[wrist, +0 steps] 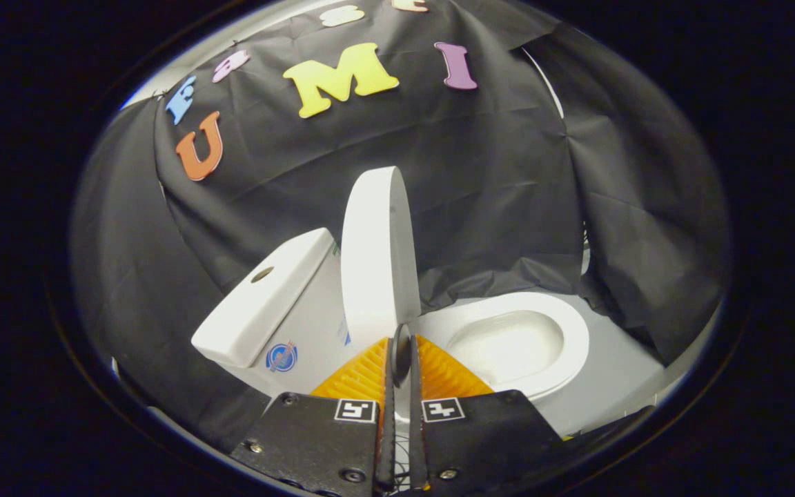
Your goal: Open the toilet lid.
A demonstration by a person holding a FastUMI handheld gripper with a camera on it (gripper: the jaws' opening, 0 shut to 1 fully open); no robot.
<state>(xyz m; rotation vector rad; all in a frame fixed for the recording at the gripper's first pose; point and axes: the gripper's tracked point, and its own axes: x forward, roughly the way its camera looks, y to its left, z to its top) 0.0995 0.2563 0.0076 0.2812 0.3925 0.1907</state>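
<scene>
The toilet lid stands raised, close to upright, its lower edge meeting the tips of the gripper. The fingers are drawn in tight with only a thin slit between them; something small and dark sits right at their tips against the lid's lower edge, but I cannot tell whether they truly pinch the lid or merely rest there. To the lid's left, the white tank tilts away, with a round hole in its top and a round blue sticker on the side below it. To the right of the fingers and just beyond them, the open bowl lies bare, its white rim a broad oval with nothing over it. The toilet stands on a pale grey floor, which shows to the right of the bowl. Black cloth hangs all around as the booth's wall, creased and draped, its lower folds bunching against the floor behind the bowl and along the right side.
</scene>
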